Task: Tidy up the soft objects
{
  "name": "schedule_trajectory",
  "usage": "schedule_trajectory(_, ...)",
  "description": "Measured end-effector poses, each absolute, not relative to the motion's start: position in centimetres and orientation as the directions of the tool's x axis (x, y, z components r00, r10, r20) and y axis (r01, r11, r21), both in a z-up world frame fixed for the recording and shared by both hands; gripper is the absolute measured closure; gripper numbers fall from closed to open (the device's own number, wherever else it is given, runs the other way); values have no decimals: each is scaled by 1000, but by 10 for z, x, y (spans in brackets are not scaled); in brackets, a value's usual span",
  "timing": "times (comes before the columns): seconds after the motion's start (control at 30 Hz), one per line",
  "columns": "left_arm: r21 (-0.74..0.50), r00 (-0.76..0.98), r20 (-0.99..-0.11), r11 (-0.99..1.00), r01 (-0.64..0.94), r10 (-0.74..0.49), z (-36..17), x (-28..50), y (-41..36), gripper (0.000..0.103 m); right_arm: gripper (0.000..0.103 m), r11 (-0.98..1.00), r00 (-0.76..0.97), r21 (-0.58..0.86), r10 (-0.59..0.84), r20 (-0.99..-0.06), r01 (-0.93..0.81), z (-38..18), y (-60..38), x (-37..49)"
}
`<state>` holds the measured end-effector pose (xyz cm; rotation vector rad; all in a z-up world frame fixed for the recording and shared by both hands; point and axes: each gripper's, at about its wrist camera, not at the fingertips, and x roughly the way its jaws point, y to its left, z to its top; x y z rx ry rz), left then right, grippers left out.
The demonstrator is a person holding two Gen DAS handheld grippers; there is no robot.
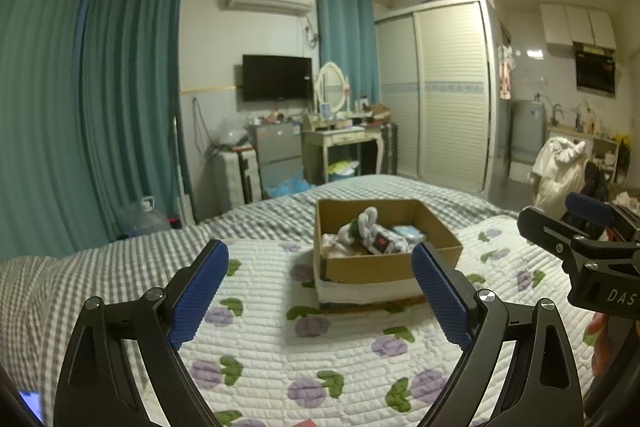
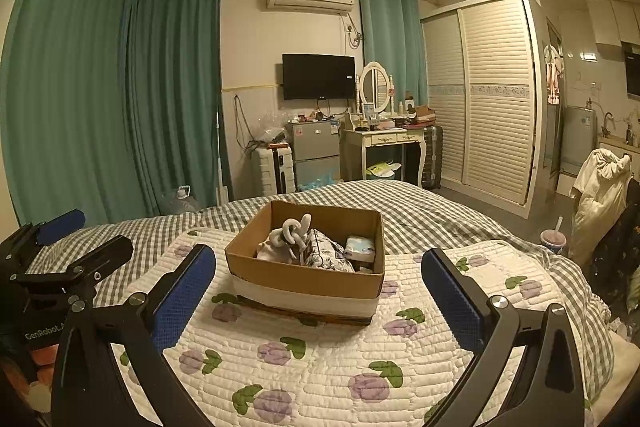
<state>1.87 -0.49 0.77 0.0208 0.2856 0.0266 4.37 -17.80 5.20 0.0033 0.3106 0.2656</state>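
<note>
A cardboard box [image 1: 376, 267] sits on the floral quilt [image 1: 320, 347] on the bed. It holds several soft items: a white knotted plush [image 1: 362, 225], a patterned pouch [image 1: 386, 243] and a light blue packet [image 1: 408, 231]. The box also shows in the right wrist view [image 2: 304, 277], with the plush [image 2: 294, 231] and the packet [image 2: 360, 247] inside. My left gripper [image 1: 320, 287] is open and empty, held above the quilt short of the box. My right gripper [image 2: 318, 295] is open and empty, also short of the box. The right gripper shows at the right edge of the left view [image 1: 580, 227].
The bed has a grey checked sheet [image 1: 100, 267] around the quilt. Beyond its foot stand a small fridge [image 2: 314, 151], a dressing table with mirror [image 2: 384, 143], a suitcase [image 2: 432, 155] and a wardrobe [image 2: 496, 99]. A drink cup [image 2: 554, 241] and draped clothes [image 2: 600, 187] are at right.
</note>
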Motion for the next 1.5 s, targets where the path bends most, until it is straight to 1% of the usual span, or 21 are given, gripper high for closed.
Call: schedule_trajectory(1.5, 27, 956, -292, 999, -28, 35, 2, 19, 2, 9, 0, 968, 910, 44, 249, -332, -249, 44, -178, 47)
